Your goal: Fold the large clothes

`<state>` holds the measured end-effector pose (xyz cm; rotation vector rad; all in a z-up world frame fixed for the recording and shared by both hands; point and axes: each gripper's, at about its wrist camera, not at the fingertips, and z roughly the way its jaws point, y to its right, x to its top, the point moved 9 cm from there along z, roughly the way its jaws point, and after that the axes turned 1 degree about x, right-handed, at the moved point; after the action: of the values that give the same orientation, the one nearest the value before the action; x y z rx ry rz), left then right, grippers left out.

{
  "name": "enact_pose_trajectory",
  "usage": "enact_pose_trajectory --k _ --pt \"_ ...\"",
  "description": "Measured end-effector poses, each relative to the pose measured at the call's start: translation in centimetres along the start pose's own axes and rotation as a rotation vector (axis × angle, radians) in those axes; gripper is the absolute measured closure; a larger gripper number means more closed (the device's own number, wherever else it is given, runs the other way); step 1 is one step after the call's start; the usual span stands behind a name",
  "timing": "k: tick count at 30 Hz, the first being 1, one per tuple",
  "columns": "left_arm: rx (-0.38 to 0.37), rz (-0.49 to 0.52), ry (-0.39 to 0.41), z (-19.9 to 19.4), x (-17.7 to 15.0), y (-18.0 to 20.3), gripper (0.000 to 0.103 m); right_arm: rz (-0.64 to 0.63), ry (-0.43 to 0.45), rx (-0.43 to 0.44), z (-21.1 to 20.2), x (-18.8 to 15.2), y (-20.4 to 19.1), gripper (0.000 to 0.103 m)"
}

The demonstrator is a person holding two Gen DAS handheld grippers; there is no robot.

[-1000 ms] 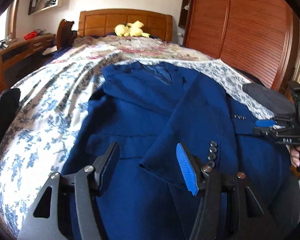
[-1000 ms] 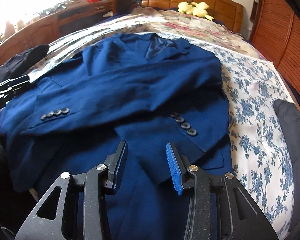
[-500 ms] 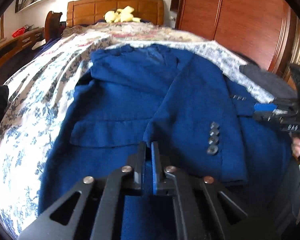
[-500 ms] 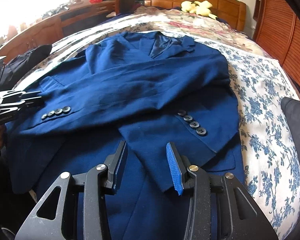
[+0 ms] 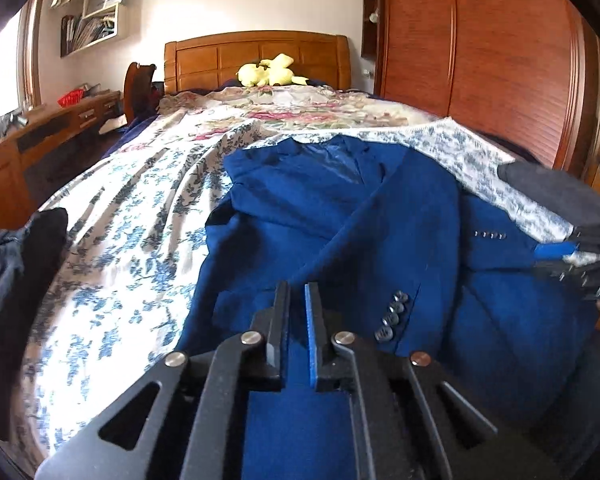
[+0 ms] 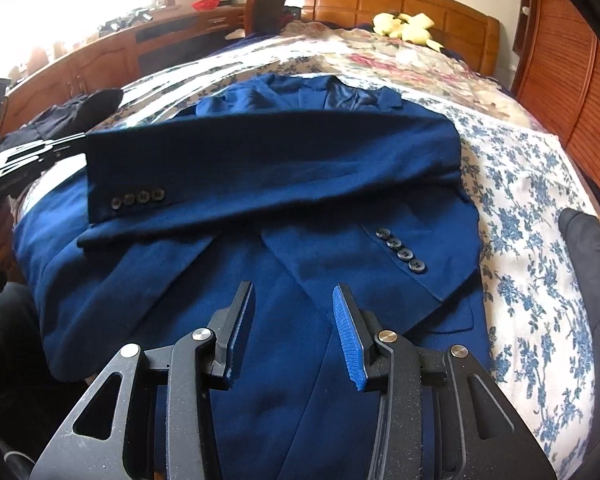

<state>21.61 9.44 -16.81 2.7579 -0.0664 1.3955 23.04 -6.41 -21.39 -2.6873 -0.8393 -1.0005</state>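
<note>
A large blue jacket lies face up on the bed, collar toward the headboard. My left gripper has the cuff of one sleeve between its jaws. They stand a narrow gap apart and are opening slightly, and the pads still pinch the cloth. That sleeve hangs lifted across the chest, its cuff buttons showing. In the right wrist view the left gripper is at the left edge. The other sleeve rests flat. My right gripper hovers open over the jacket's lower front, with nothing between its fingers.
A blue-flowered bedspread covers the bed. A yellow plush toy sits by the wooden headboard. Dark clothes lie at the left bed edge, a grey garment at the right. A wardrobe stands right, a desk left.
My left gripper went from wide open to closed on the sleeve cuff, then rose with it. The sleeve now hangs lifted across the jacket. The right gripper kept its opening.
</note>
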Motion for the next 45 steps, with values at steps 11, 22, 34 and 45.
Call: enact_pose_trajectory --k 11,22,34,45 --pt "-0.022 -0.095 -0.027 -4.9 -3.5 -1.3 0.078 0.017 0.096 0.041 -5.5 0.1 -2.1 0.062" --pt "0.05 -0.114 -0.021 -8.9 -4.0 -3.5 0.077 0.033 0.14 0.032 -8.3 -1.4 -0.6 0.052" --pt "0.081 -0.12 -0.129 -6.0 -7.2 -5.0 0.077 0.102 0.078 -0.056 -7.1 -6.0 5.3 0.048" --pt "0.105 -0.131 -0.19 -4.4 -9.4 -6.8 0.077 0.198 -0.024 -0.083 -4.7 -10.4 10.4 0.048"
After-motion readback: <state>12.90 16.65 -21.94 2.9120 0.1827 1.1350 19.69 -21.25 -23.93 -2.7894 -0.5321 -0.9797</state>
